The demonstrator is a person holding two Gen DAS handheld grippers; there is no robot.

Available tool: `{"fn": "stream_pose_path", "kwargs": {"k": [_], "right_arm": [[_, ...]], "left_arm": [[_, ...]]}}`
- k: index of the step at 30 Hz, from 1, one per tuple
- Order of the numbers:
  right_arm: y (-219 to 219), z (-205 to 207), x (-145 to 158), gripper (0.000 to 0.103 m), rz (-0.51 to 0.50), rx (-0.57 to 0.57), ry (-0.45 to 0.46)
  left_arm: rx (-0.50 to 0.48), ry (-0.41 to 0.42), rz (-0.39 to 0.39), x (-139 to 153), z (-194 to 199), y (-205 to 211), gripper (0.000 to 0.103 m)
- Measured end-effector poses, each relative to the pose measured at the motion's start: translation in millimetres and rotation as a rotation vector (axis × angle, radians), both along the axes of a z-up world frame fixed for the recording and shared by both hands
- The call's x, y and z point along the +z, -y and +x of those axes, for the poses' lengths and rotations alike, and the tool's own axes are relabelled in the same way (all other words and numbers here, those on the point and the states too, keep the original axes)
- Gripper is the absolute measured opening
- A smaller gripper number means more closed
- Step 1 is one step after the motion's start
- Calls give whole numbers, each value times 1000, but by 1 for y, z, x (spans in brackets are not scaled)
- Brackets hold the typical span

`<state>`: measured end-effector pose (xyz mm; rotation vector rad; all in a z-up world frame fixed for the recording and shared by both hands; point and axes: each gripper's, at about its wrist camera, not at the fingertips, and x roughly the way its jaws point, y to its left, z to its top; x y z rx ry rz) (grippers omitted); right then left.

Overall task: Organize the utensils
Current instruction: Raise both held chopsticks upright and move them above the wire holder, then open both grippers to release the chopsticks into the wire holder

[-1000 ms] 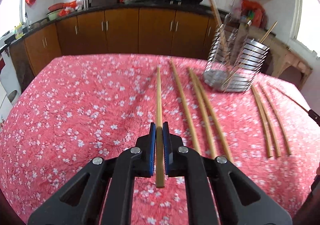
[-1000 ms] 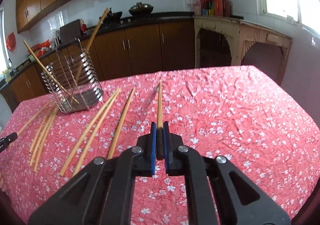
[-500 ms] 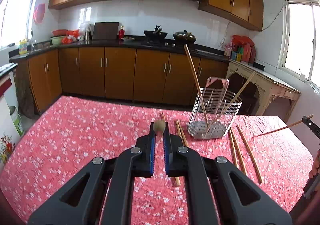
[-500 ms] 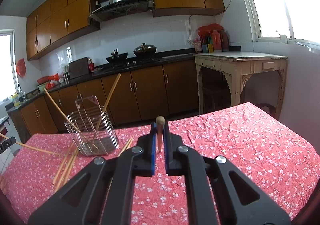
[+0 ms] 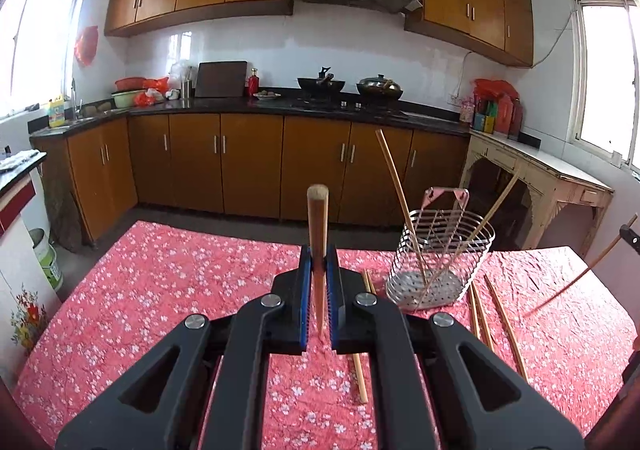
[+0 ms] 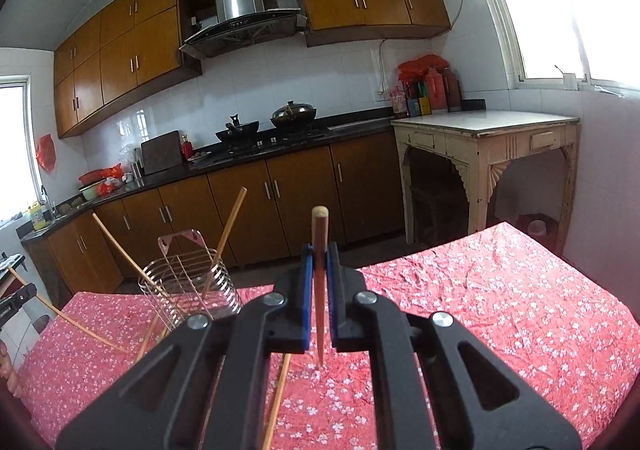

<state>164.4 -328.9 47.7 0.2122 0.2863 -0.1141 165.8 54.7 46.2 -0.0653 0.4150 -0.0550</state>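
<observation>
My left gripper [image 5: 318, 262] is shut on a wooden chopstick [image 5: 318, 218] that points forward and up, lifted off the table. A wire utensil basket [image 5: 438, 262] with two chopsticks leaning in it stands ahead to the right. My right gripper [image 6: 319, 262] is shut on another chopstick [image 6: 320, 234], also raised. In the right wrist view the basket [image 6: 188, 284] stands ahead to the left. Loose chopsticks [image 5: 502, 324] lie on the red flowered tablecloth [image 5: 160, 290] around the basket. The other gripper's held chopstick [image 5: 580, 274] shows at the far right of the left wrist view.
Kitchen cabinets and a counter with pans [image 5: 320, 84] run along the far wall. A pale side table [image 6: 484, 142] stands beyond the table's right corner. One loose chopstick [image 5: 360, 374] lies just under my left gripper.
Both grippers have risen from the tablecloth with their chopsticks and tilted up, so the views now take in the kitchen wall. The basket sits lower in both views.
</observation>
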Motion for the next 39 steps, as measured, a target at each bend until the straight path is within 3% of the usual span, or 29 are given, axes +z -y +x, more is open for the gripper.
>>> {"fn": "stream_pose_path", "kwargs": {"k": [8, 12, 18, 24, 33, 39], "right_arm": [[-13, 8, 82, 8, 44, 98, 115], [-31, 24, 118, 8, 67, 167, 180], [-70, 67, 132, 8, 31, 226, 232], [-84, 101, 112, 8, 26, 246, 198], [-80, 135, 65, 8, 96, 297, 75], [-75, 154, 40, 8, 164, 308, -7]], "left_arm": [[-15, 110, 32, 68, 5, 15, 7], [-33, 201, -7, 115, 11, 36, 7], [1, 313, -81, 145, 34, 67, 7], [33, 352, -138, 129, 69, 89, 7], [24, 185, -162, 69, 107, 92, 7], [24, 143, -146, 54, 115, 92, 7]]}}
